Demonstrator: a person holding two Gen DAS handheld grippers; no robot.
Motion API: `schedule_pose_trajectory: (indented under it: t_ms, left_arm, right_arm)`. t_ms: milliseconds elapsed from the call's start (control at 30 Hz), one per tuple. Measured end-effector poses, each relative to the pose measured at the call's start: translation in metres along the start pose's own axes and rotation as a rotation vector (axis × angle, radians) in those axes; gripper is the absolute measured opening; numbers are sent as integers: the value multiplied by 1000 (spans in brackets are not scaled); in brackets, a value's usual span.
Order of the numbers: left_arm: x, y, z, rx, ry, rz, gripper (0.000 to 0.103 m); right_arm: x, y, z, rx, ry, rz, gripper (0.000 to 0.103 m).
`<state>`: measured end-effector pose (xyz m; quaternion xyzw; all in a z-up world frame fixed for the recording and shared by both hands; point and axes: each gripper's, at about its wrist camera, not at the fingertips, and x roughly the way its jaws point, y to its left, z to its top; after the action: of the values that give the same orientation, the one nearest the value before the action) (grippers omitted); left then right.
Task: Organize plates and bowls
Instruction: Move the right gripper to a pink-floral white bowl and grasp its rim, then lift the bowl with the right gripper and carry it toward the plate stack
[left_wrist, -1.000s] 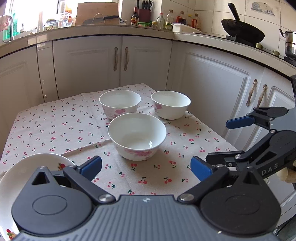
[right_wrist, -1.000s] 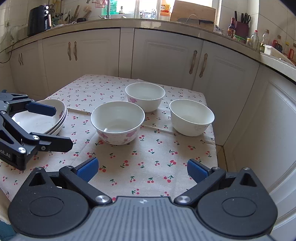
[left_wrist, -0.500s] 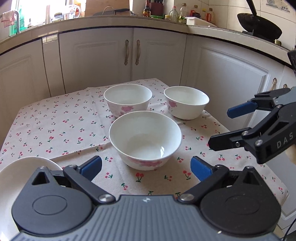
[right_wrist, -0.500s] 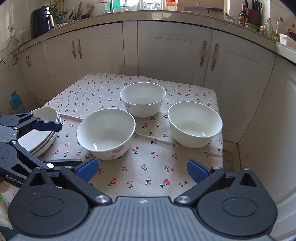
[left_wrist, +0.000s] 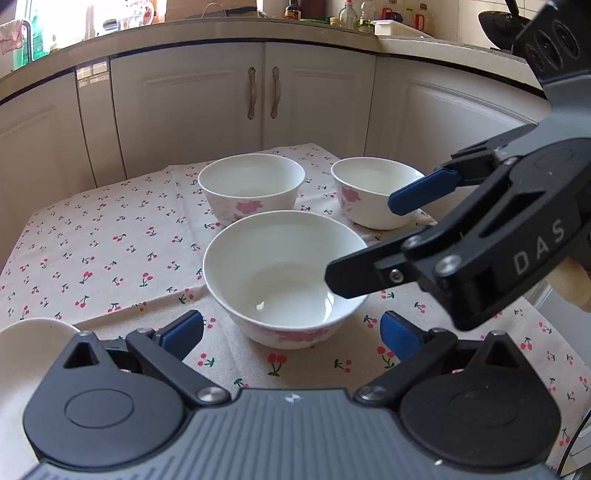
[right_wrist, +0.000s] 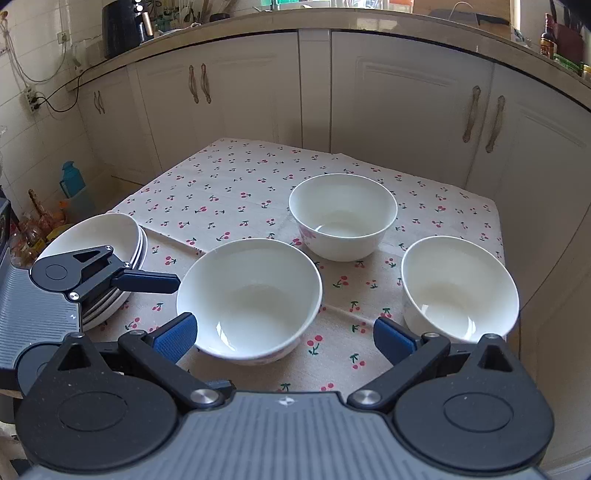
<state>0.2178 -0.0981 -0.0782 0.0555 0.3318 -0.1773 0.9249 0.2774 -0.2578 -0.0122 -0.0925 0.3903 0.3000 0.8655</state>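
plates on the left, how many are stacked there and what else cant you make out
- Plates: right wrist view, the left gripper covers the stack's near edge, so no sure count; left wrist view cuts them off.
- Right bowl: left wrist view, partly behind the right gripper.
- Counter bottles: too small.

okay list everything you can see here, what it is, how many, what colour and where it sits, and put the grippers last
White ceramic bowls with pink flowers: three, empty; nearest, far, right, all on the cloth.
White plates: a stack at the table's left edge; count unclear.
Cherry-print tablecloth: one, cream with red cherries, covering the table.
Cream cabinet doors: several, behind the table under the counter.
Black wok: one, on the counter at far right.
Bottles: several, on the back counter.
Left gripper: black with blue pads, open, facing the nearest bowl.
Right gripper: same make, open, low over the nearest bowl.
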Motion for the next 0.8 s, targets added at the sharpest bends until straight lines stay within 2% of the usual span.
schedule_pose_trajectory:
  t_ms: [233, 367, 700, 800]
  left_arm:
    - [6, -5, 3, 30, -7, -2, 101]
    - [9, -2, 4, 23, -6, -7, 100]
    - [7, -2, 3, 31, -17, -16, 96]
    - [6, -1, 4, 26, -20, -18, 96]
  right_arm:
    - [27, -3, 11, 2, 26, 47, 99]
    - [41, -5, 13, 11, 49, 65, 88]
    - [47, -8, 16, 22, 38, 95, 75]
    - [47, -8, 16, 22, 38, 94, 75]
